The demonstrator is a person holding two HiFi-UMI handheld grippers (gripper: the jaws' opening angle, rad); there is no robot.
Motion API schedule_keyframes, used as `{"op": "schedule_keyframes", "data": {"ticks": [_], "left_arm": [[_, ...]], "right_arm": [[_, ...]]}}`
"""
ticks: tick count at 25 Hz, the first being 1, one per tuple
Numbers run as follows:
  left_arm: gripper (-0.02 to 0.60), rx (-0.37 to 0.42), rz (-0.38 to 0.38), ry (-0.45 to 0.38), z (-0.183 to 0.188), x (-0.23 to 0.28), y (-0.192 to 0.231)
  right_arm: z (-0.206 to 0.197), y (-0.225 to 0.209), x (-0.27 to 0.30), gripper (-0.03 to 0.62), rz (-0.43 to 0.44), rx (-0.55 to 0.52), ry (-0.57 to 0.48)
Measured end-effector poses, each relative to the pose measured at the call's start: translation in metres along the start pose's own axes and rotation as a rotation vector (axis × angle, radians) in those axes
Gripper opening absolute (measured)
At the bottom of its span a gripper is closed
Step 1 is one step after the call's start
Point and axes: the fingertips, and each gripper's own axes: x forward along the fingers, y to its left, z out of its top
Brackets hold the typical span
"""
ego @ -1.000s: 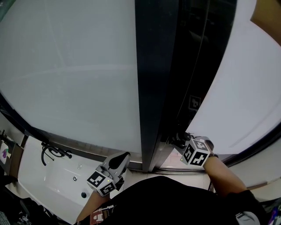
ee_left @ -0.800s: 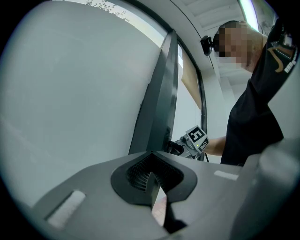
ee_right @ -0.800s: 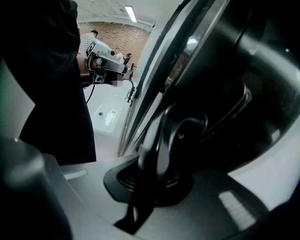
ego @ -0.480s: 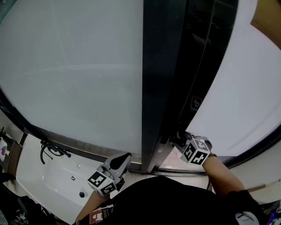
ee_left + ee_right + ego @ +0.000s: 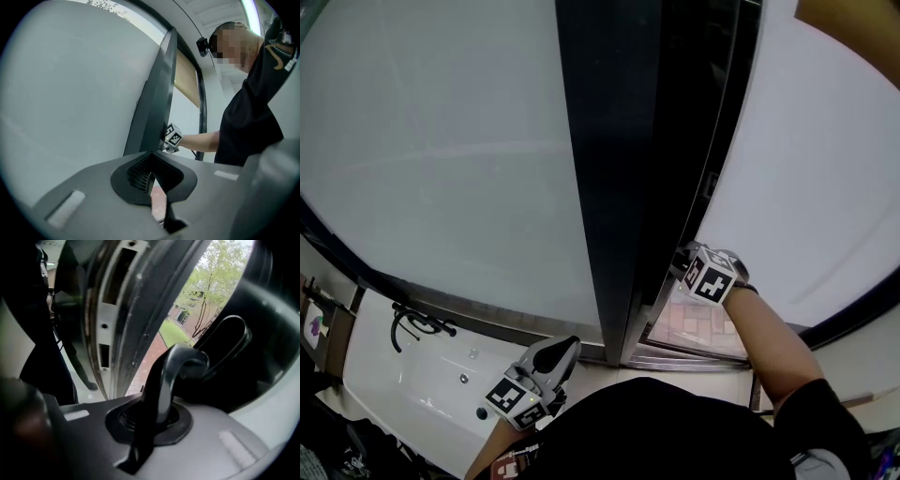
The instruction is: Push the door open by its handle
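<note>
**Right gripper on handle, door ajar: slip risk**

Near: the left gripper (image 5: 546, 367) hangs low by the person's waist, its jaws together with nothing between them. It is idle.

Right of it and farther, the right gripper (image 5: 151, 420) is clamped on the handle (image 5: 180, 363). The handle is a smooth bent metal lever on the door (image 5: 797, 178), just right of the dark post (image 5: 605, 187). The door stands ajar, and paving (image 5: 705, 319) shows through the gap.

Risks (judged):
- The grip sits on the lever's curve. On polished metal it may slide or twist out as the door's arc turns away from the arm.
- The lever may rotate under the push, so the force is lost.
- If the door swings back, the gripper could be caught against the post.

Unclear:
- Right gripper view: the lever hides the pad contact.
- Head view: the cube (image 5: 712, 279) covers the handle.
- Far side: the hinge edge is cut off.
- What lies beyond the door in its swing path cannot be told.
</note>
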Motion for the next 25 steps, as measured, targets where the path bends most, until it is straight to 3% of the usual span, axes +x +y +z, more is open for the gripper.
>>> {"op": "schedule_keyframes", "data": {"ticks": [5, 10, 14, 16, 19, 22, 25], "left_arm": [[-0.008, 0.026, 0.019, 0.008, -0.002, 0.024, -0.017], [-0.008, 0.046, 0.126, 0.025, -0.021, 0.072, -0.024], [-0.008, 0.077, 0.153, 0.014, -0.024, 0.124, -0.057], [-0.008, 0.078, 0.176, -0.001, -0.027, 0.149, -0.075], [-0.008, 0.078, 0.224, -0.002, -0.037, 0.190, -0.093], [-0.008, 0.073, 0.274, 0.036, -0.040, 0.225, -0.089], [-0.008, 0.054, 0.267, 0.046, -0.039, 0.248, -0.072]], "right_arm": [[-0.008, -0.058, 0.027, 0.000, -0.003, 0.044, 0.026], [-0.023, -0.125, 0.074, 0.011, -0.002, 0.083, 0.022], [-0.050, -0.172, 0.083, 0.038, -0.014, 0.148, 0.046], [-0.049, -0.183, 0.089, 0.061, 0.019, 0.133, 0.028], [-0.045, -0.214, 0.094, 0.061, -0.003, 0.068, 0.010], [-0.049, -0.219, 0.104, 0.068, 0.118, 0.131, -0.012], [-0.054, -0.239, 0.112, 0.074, 0.145, 0.164, -0.009]]}}
